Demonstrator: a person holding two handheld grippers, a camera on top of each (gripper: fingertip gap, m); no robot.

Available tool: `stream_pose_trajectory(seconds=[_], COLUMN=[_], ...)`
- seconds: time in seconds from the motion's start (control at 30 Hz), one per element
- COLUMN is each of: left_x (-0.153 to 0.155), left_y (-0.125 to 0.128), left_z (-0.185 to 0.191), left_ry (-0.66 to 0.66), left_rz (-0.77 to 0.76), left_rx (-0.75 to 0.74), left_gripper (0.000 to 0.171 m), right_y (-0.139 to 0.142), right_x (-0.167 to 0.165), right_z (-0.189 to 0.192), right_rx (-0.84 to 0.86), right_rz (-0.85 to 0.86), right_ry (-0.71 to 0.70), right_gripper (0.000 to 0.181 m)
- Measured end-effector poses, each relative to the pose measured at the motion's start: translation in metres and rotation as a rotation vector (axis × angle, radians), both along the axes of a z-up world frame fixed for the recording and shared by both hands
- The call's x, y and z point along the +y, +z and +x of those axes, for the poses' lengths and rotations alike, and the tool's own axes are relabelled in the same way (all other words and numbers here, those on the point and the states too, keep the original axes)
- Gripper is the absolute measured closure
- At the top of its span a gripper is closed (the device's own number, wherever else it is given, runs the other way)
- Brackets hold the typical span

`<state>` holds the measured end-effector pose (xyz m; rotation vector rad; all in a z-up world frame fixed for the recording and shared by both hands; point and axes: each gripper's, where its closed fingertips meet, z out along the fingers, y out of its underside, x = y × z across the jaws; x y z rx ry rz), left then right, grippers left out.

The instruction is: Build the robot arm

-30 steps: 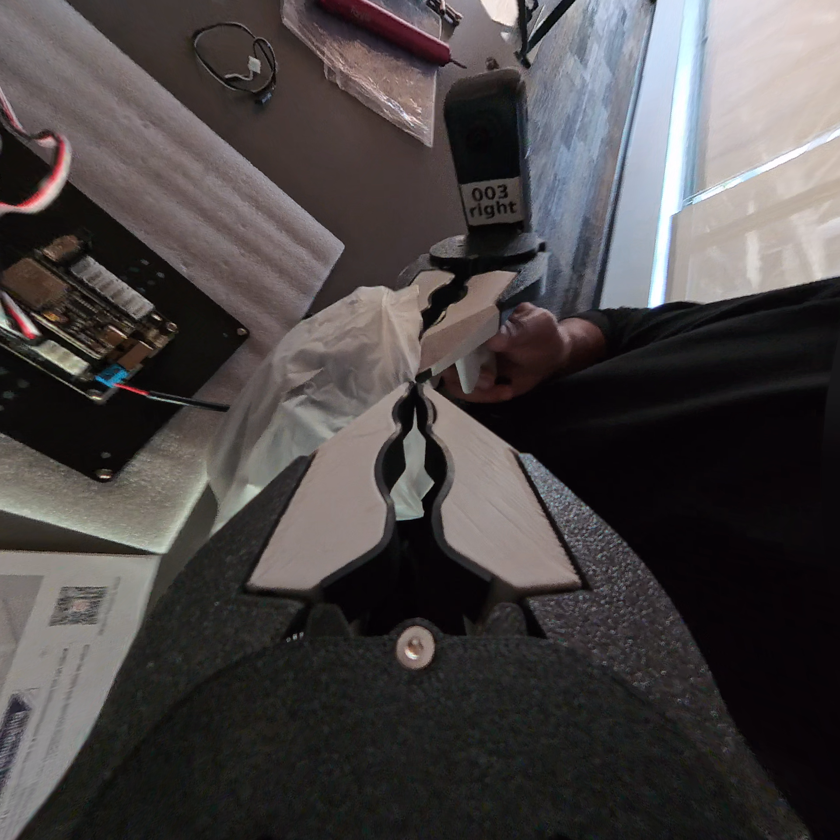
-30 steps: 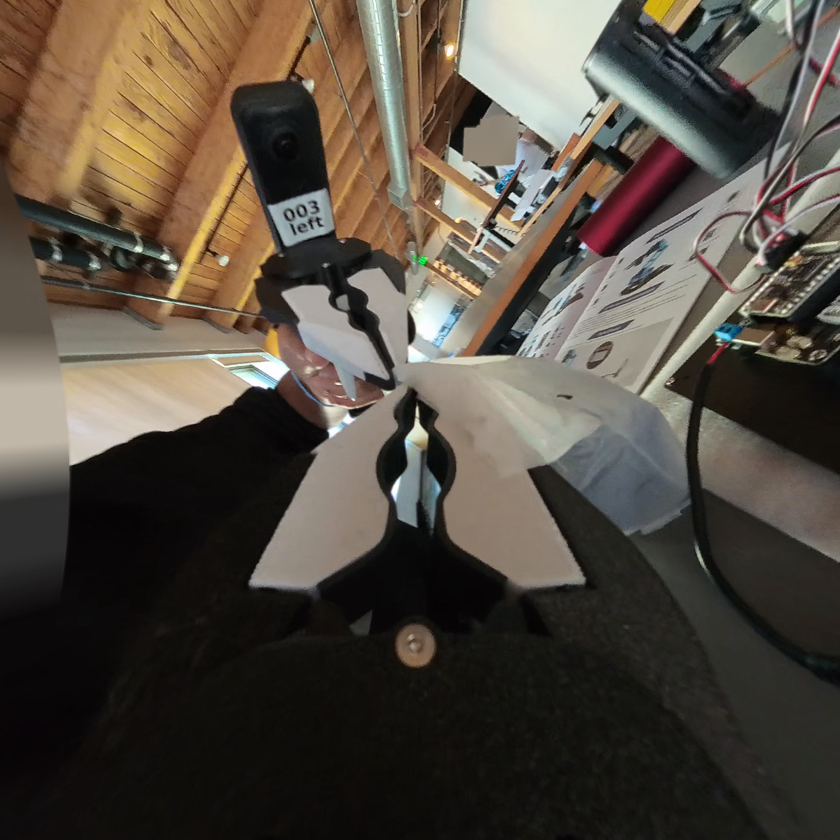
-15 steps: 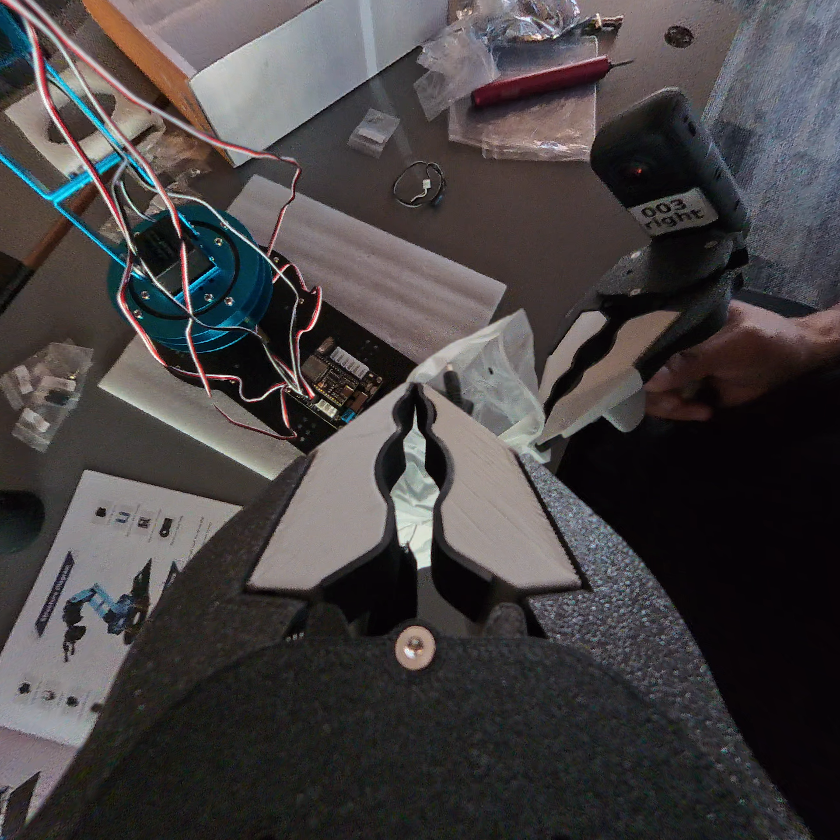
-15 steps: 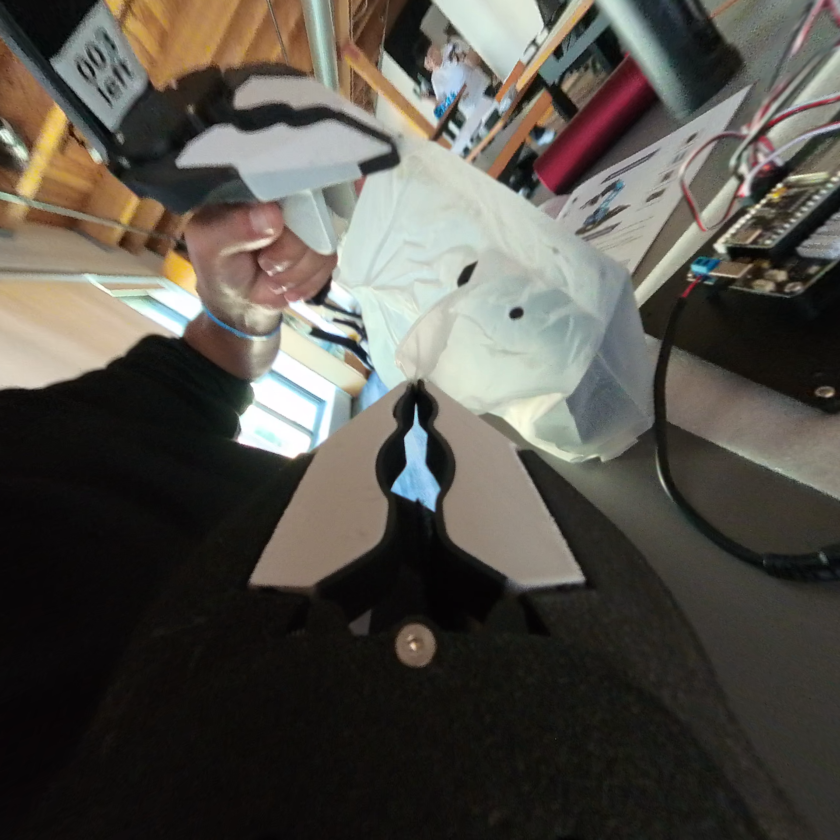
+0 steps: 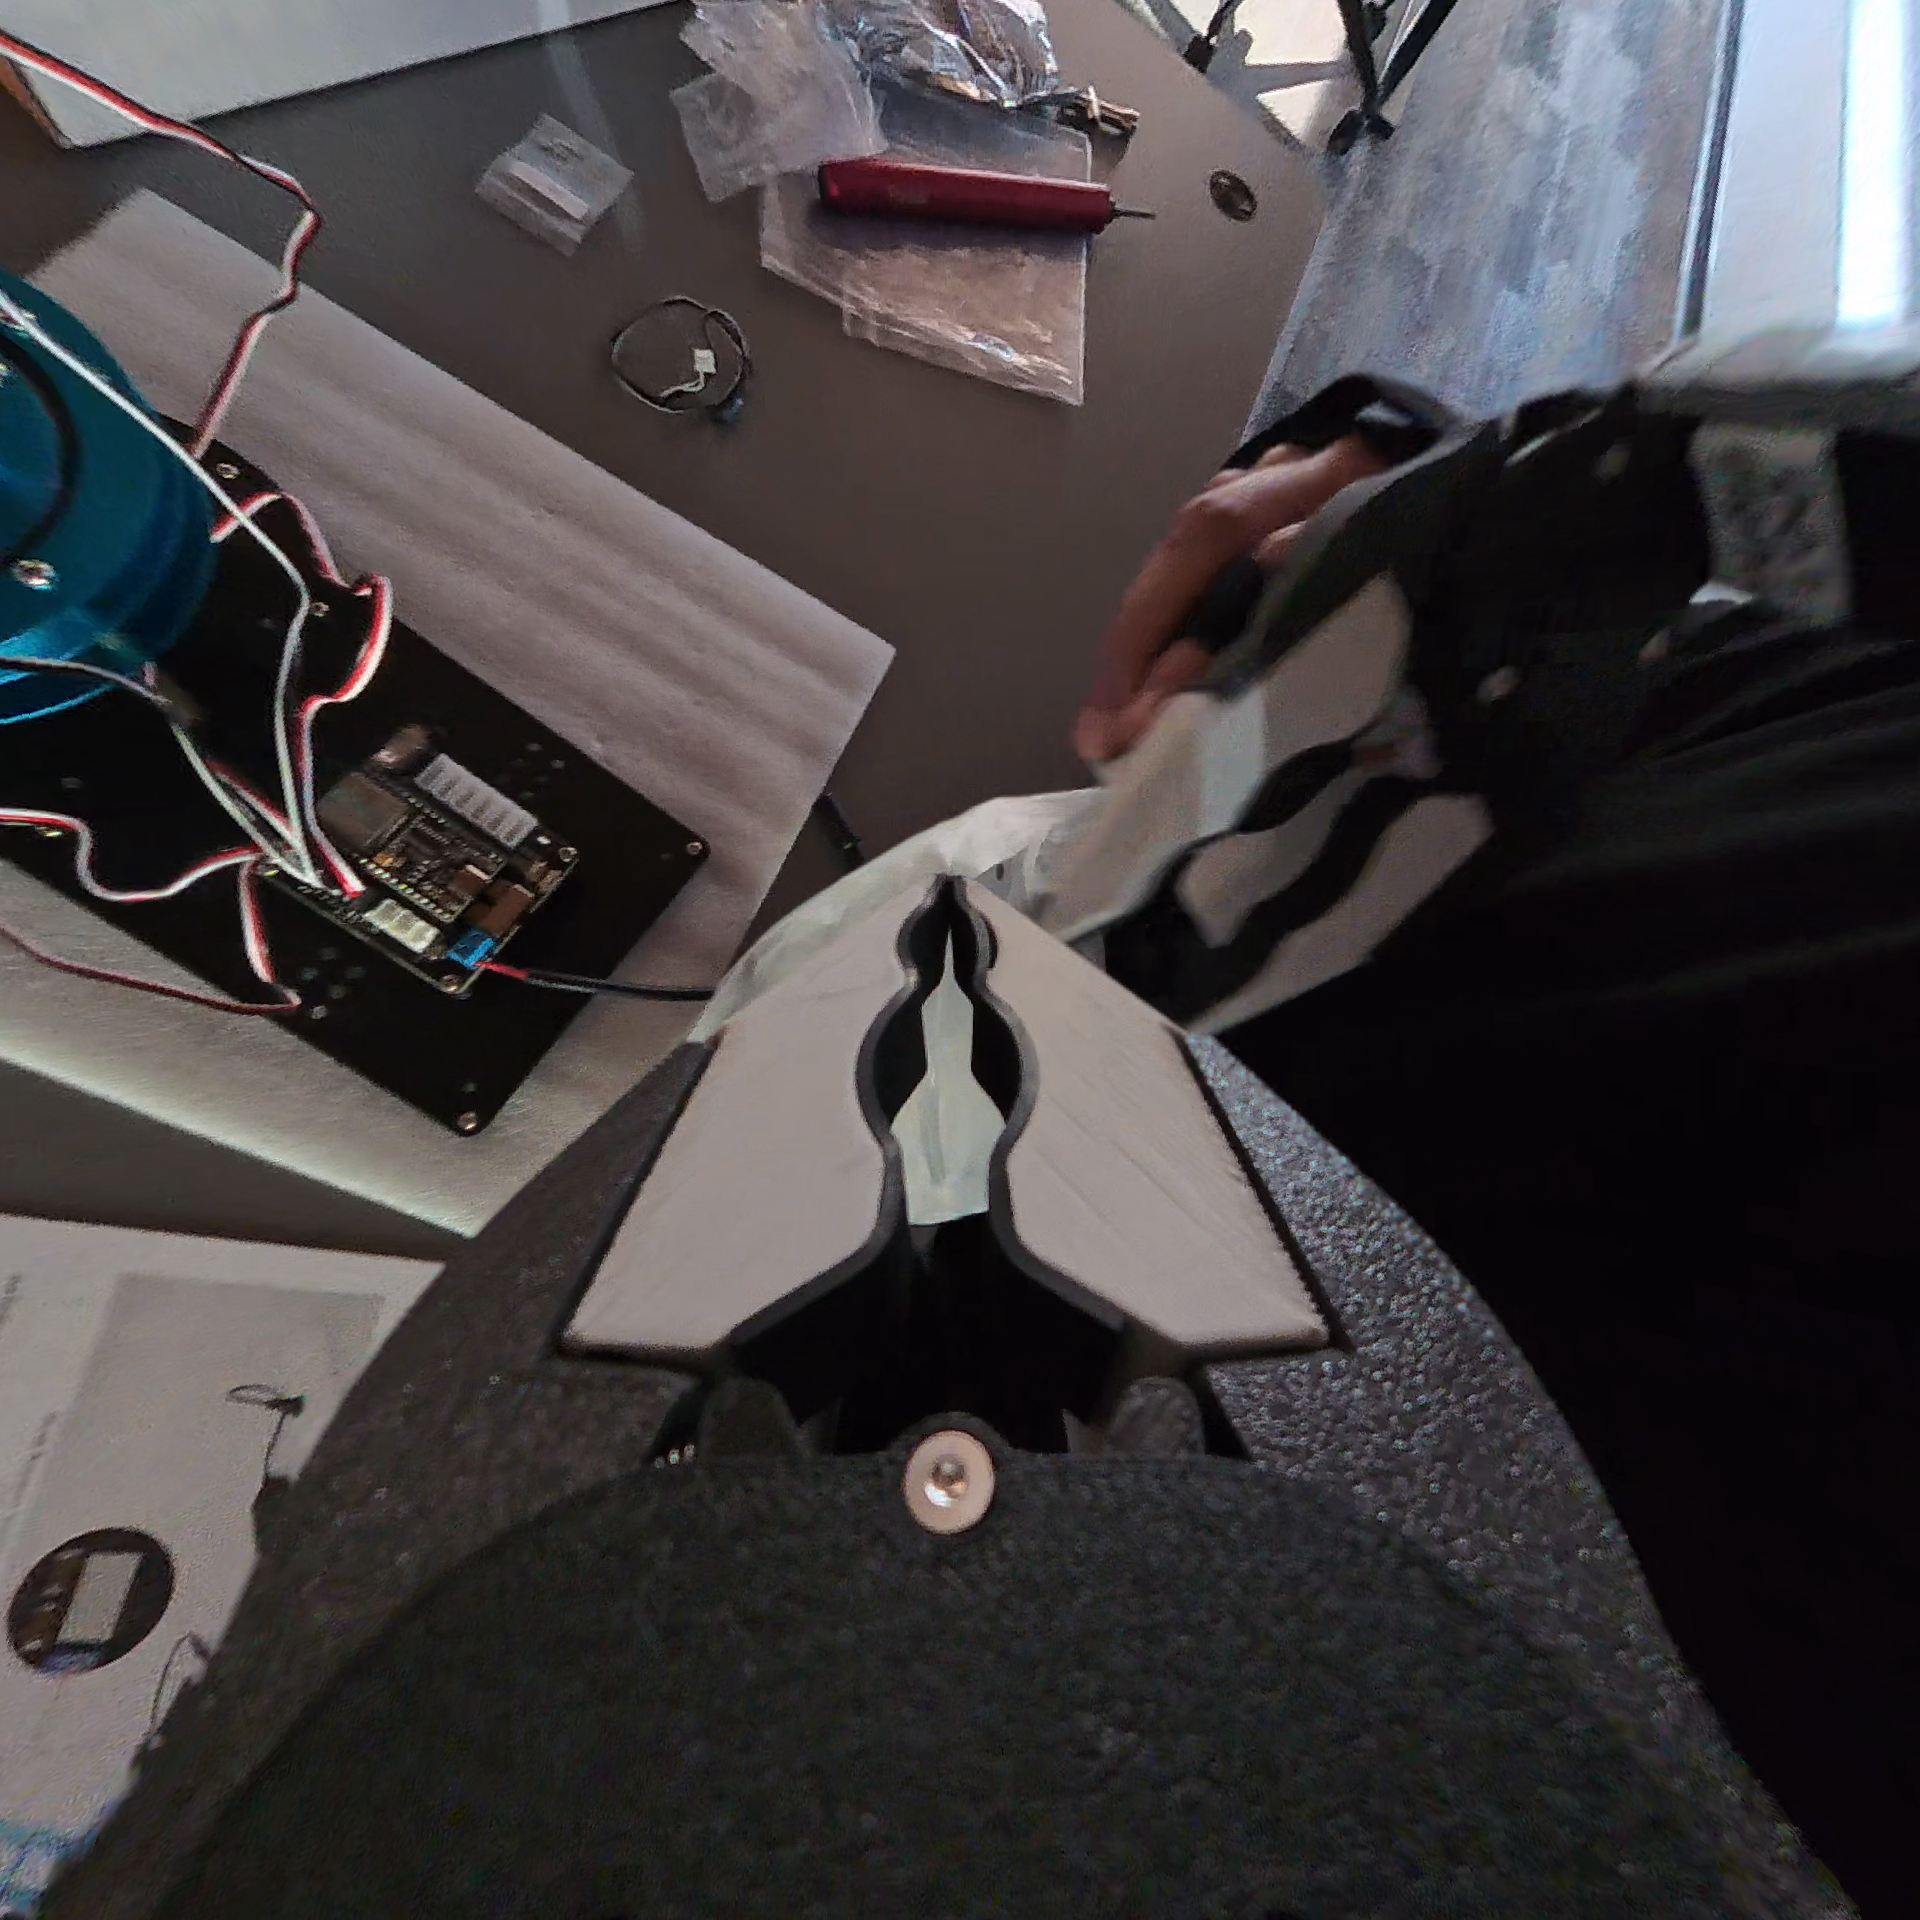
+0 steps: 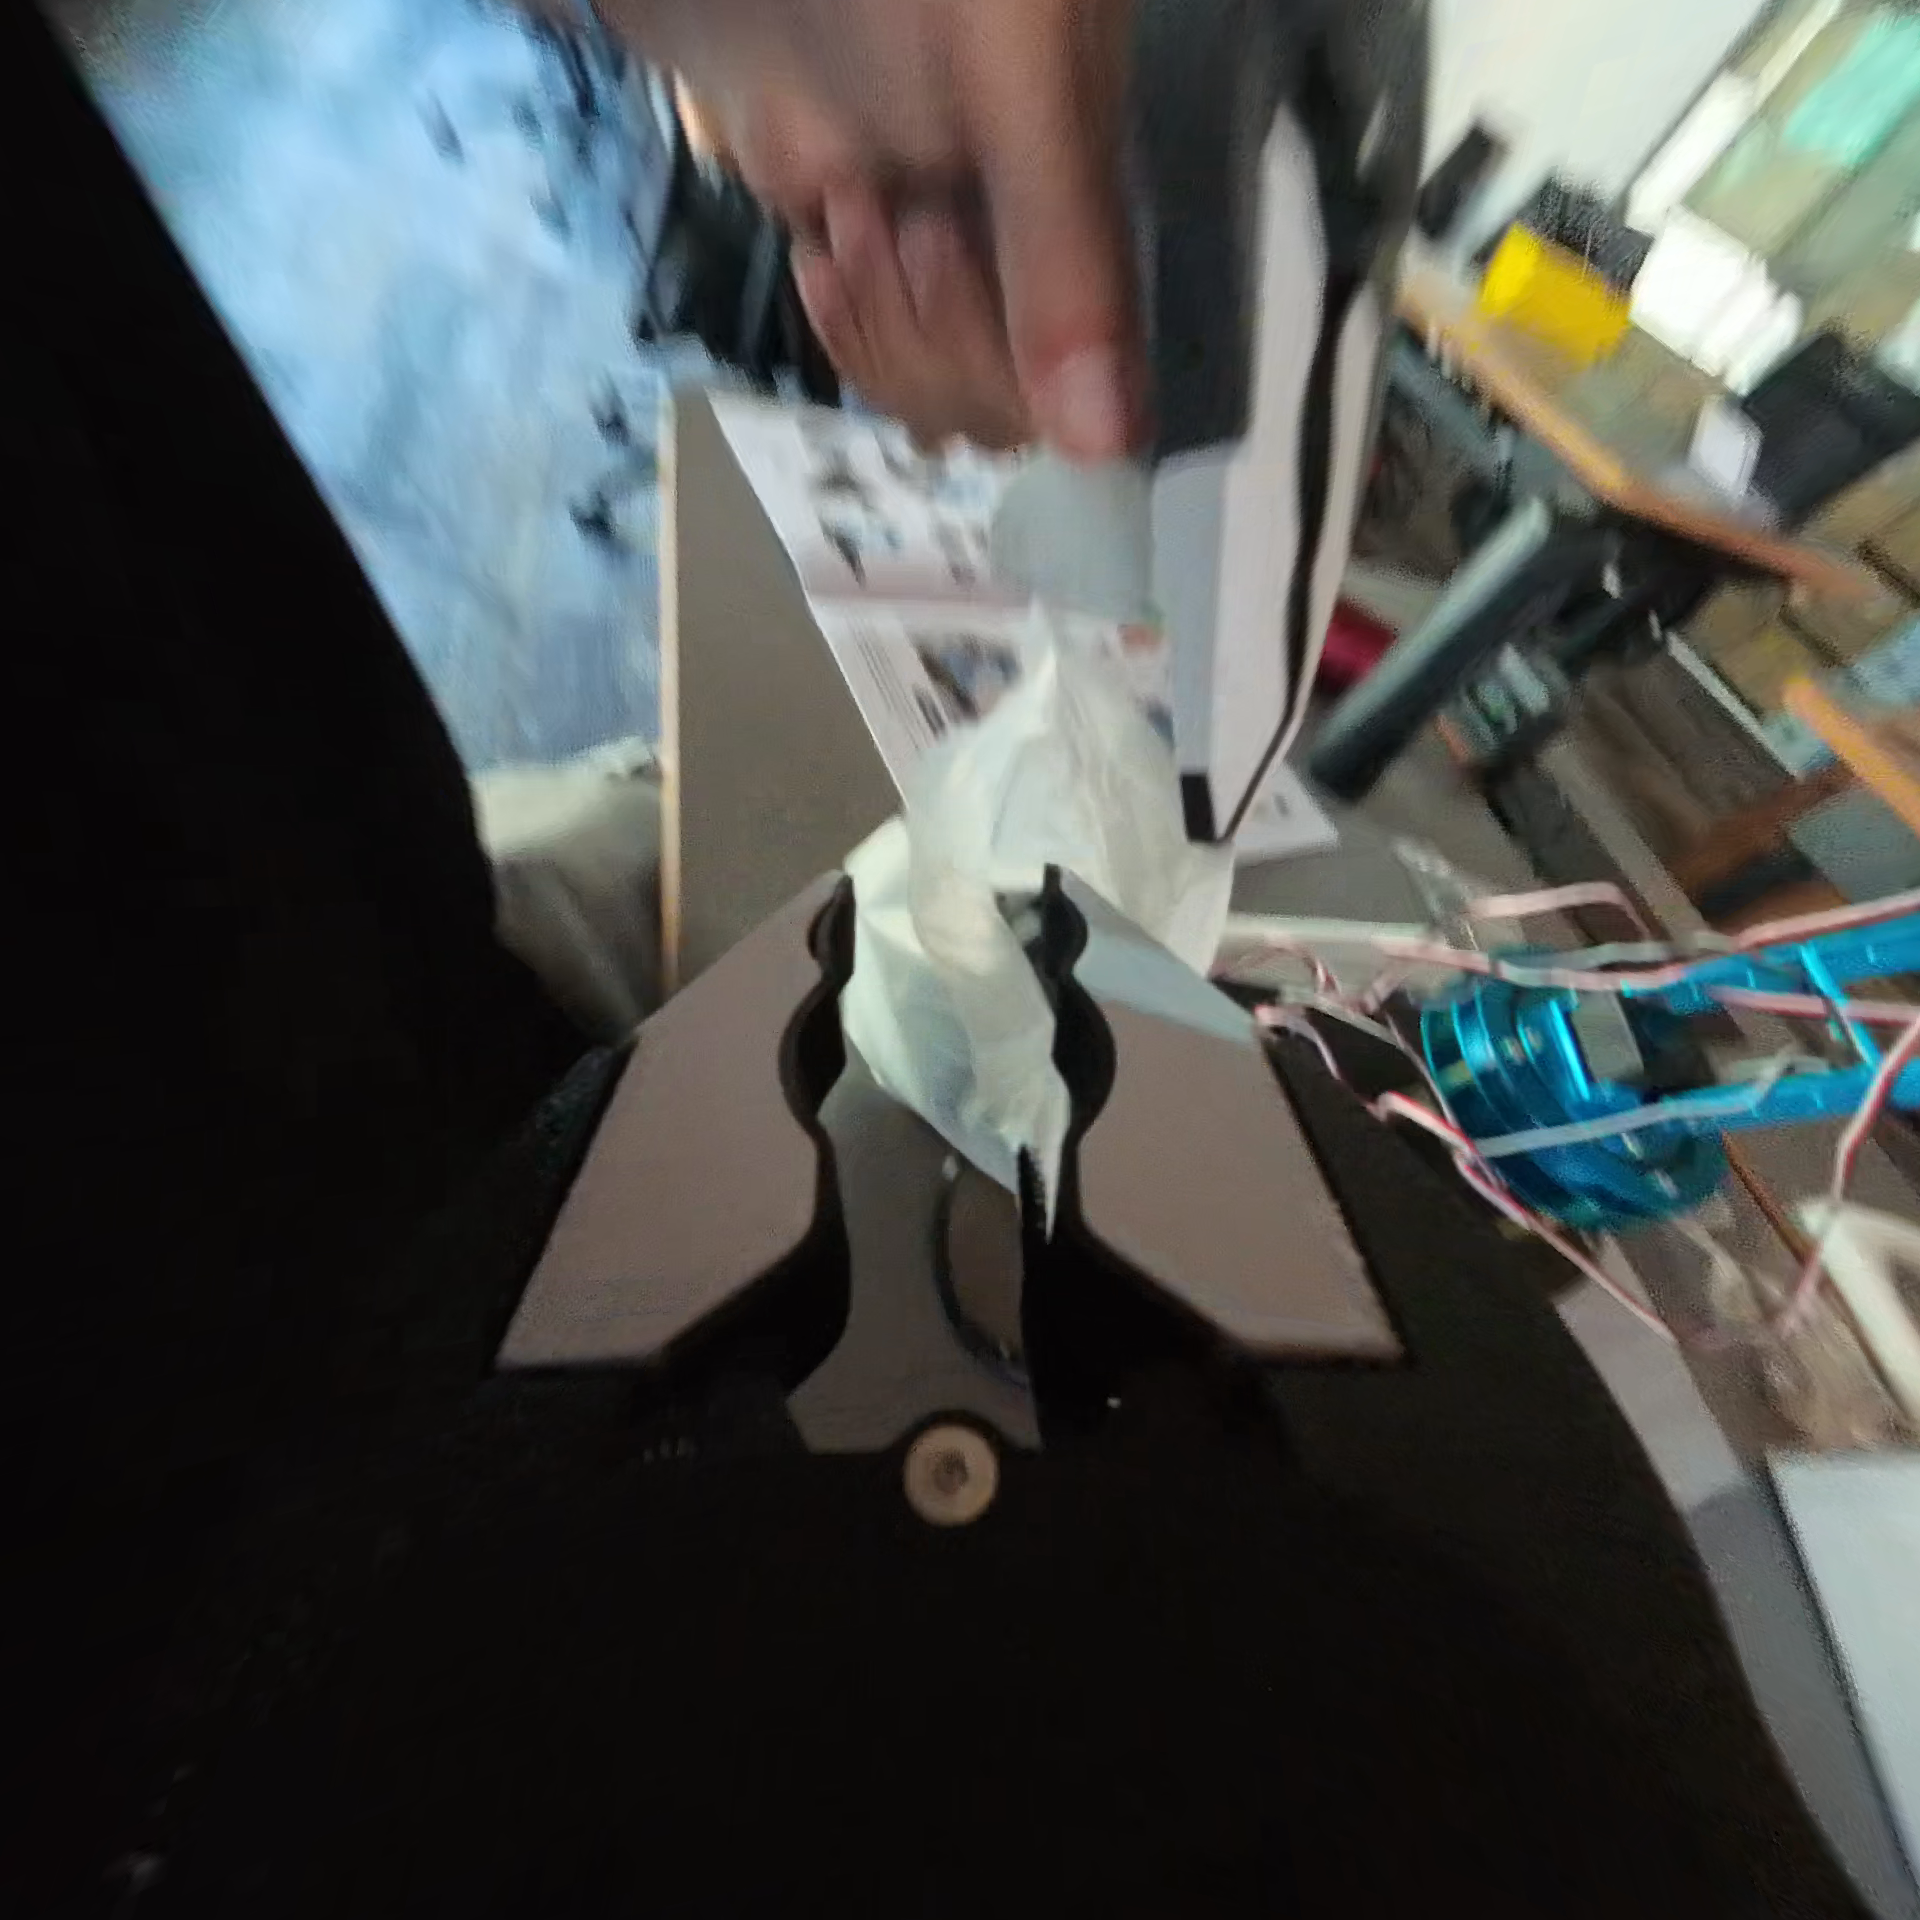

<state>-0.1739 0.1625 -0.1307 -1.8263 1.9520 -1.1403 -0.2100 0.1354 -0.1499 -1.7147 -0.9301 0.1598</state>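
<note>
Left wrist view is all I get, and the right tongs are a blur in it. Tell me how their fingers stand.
Observer: The right tongs stand apart, with a twisted strand of the white bag running down between the fingers.
Operator: Say where my own tongs meet the bag.
Observer: The left tongs come down from above, and their tips meet the bag's top just beyond the right tongs' right finger.
Operator: Name what lies right of that.
Observer: A blue metal arm, stretching off to the right edge.

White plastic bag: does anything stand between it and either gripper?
Nothing visible. The crumpled white plastic bag is pinched in the left gripper, and it sits between the parted fingers of the right gripper.
</note>
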Motion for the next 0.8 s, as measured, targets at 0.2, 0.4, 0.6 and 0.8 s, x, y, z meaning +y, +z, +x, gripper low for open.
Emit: stream_pose_trajectory(seconds=[0.2, 0.4, 0.6, 0.8], left_x=[0.021, 0.004, -0.008, -0.022], left_y=[-0.004, -0.005, -0.004, -0.006], left_z=[0.017, 0.017, 0.007, 0.013], left_ry=[0.034, -0.037, -0.053, -0.067], left_rz=[0.11, 0.011, -0.101, -0.16], left_rx=[-0.047, -0.093, -0.113, -0.112], left_gripper=[0.171, 0.171, 0.171, 0.171], right_y=[-0.049, -0.041, 0.024, -0.005], right_x=[-0.032, -0.038, -0.027, 0.0], right_z=[-0.021, -0.01, 0.024, 0.018], right_rx=[0.054, 0.186, 0.327, -0.005], right_rz=[-0.32, -0.325, -0.219, -0.334], right_ry=[0.151, 0.166, 0.136, 0.083], right_gripper=[0.181, 0.181, 0.159, 0.158])
